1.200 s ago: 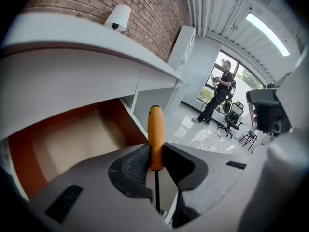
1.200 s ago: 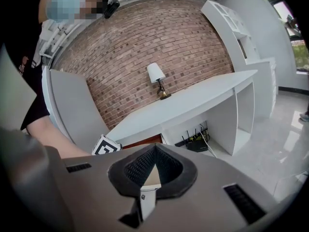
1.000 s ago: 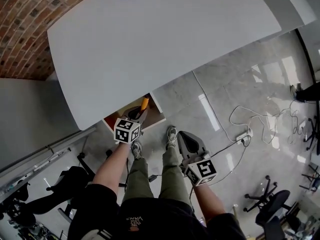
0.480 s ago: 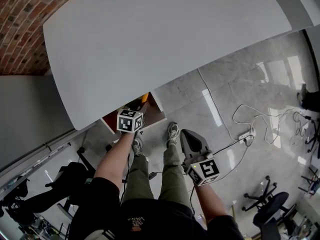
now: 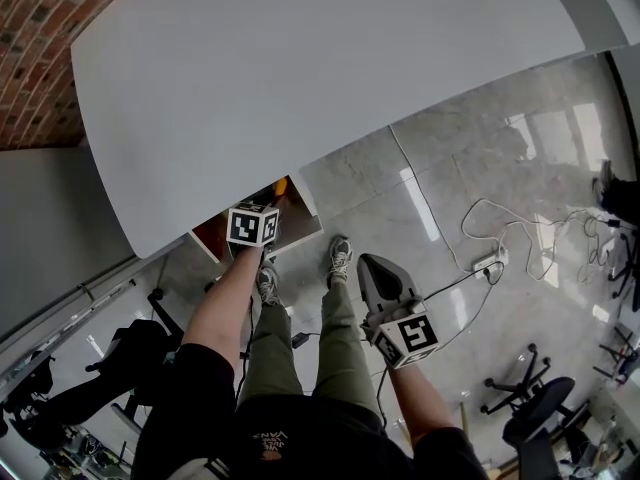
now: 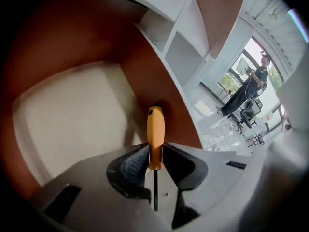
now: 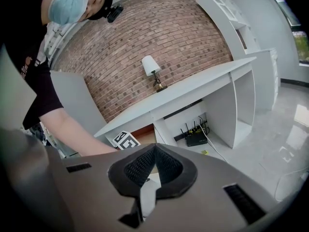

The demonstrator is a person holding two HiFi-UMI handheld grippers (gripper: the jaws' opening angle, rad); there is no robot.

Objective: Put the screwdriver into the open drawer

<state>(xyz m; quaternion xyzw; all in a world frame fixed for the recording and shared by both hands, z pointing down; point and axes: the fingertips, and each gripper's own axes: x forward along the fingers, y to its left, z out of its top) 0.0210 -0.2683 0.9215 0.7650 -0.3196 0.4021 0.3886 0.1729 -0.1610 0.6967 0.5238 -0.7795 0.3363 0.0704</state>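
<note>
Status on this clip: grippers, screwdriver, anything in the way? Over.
Left gripper shut on screwdriver, handle inside the open drawer, not released. Right gripper shut, empty. Path clear.

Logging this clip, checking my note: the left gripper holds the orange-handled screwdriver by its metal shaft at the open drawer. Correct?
Not quite. The left gripper is shut on the orange handle of the screwdriver, not its shaft; the thin shaft runs back behind the jaws. The left gripper view shows this, with the open drawer ahead.

An office — long white desk, swivel chairs.
</note>
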